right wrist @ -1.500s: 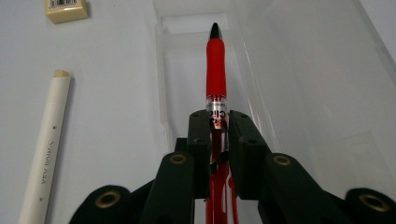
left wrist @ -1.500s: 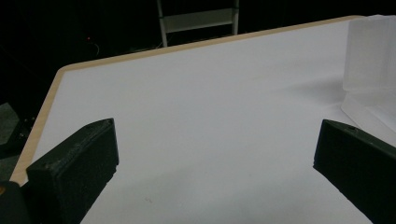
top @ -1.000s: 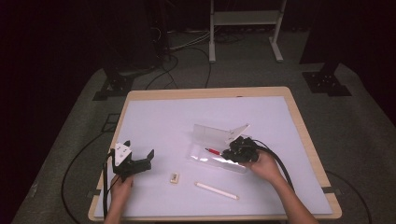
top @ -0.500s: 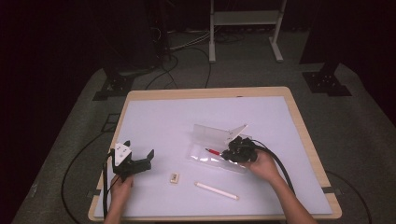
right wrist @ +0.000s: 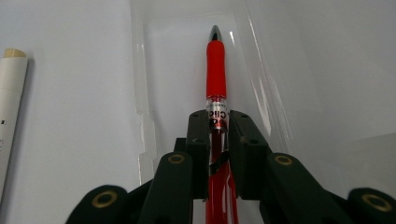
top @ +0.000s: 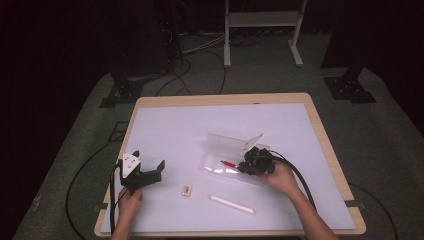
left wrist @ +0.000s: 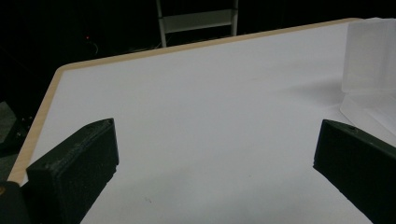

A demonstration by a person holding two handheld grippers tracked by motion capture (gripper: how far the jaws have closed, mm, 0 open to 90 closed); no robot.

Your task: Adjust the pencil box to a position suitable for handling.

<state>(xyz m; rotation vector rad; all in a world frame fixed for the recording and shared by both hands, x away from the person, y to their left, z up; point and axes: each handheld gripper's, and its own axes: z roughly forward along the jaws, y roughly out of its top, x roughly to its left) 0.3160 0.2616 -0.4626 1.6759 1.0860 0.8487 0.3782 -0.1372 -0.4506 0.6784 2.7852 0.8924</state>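
Surface [top: 175,130] white, wooden edge. Clear case [top: 227,150] lies open near middle-right. Left gripper [top: 150,172] rests at left, jaws wide, nothing between. Right gripper [right wrist: 218,135] clamps red pen [right wrist: 216,70] over case tray. White marker [top: 231,204] and small eraser [top: 187,190] near front edge.

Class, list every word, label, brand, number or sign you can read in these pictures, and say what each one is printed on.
"Clic": partly readable on the clear barrel of the red pen, cut off by the fingers of the right gripper.
Small dark print on the white marker: too little in frame to read.
Mark on the small eraser: too small to read.
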